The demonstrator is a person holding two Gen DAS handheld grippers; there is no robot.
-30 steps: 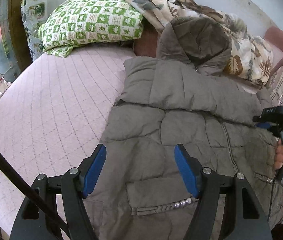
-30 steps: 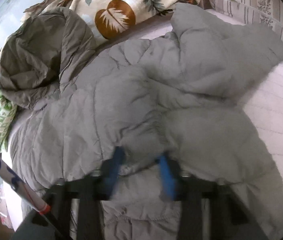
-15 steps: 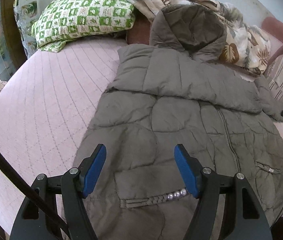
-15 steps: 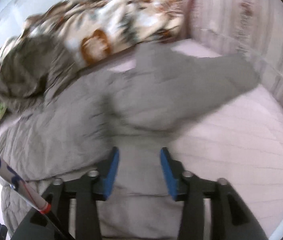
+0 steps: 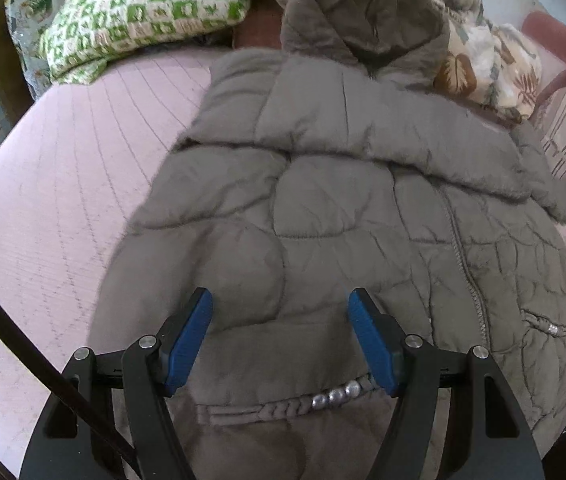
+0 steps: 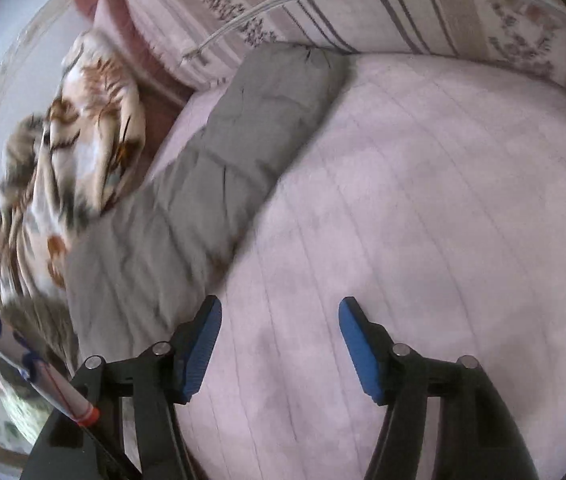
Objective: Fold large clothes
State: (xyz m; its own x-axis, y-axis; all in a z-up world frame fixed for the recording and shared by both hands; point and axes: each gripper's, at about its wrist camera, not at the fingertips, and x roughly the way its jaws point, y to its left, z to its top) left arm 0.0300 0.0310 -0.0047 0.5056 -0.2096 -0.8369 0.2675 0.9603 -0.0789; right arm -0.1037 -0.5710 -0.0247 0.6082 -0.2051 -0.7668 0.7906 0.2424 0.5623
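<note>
the grey padded coat [image 5: 323,220] lies flat on the pink bed cover [image 5: 63,200], hood toward the pillows. the left claw [image 5: 281,336] hovers open above its lower front, gripping nothing. the right claw [image 6: 279,344] is opening over bare cover, empty, beside the coat's sleeve [image 6: 219,168].

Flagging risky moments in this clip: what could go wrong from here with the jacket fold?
1. The grey puffer jacket's sleeve lies stretched out beside the opening, empty right gripper; it may stay unfolded.
2. The open left gripper hovers over slippery quilted fabric; a pinch could slip.
</note>
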